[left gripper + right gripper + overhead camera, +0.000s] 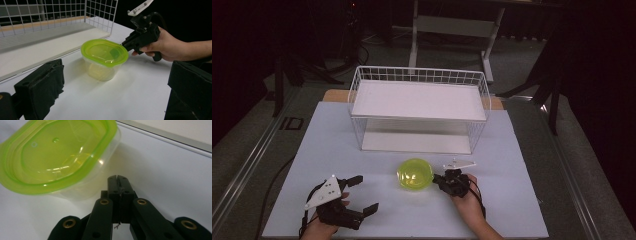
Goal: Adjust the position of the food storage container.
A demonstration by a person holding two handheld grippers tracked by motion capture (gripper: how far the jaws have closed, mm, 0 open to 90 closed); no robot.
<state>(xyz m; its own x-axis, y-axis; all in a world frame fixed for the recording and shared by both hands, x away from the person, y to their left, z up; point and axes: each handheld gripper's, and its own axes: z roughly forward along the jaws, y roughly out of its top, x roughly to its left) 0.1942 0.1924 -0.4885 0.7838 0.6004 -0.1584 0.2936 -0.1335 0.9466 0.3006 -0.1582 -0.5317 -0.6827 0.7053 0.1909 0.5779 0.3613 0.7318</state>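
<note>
White tabletop [512, 210] in a dark room, grey floor around, white wire rack [419, 107] at the far side. Lidded green container [415, 173] sits mid-table before the rack. Right gripper [441, 178] clenched empty just beside its rim; left gripper [364, 194] released, well apart.

- The high view looks forward and down from above the person's side of the worktop [412, 215], far enough to take in the whole wire rack [419, 107].
- The left gripper view looks low across the worktop, close to a green-lidded container [104, 58].
- The right gripper view looks down, very near that container's lid.
- All three views share the container.
</note>
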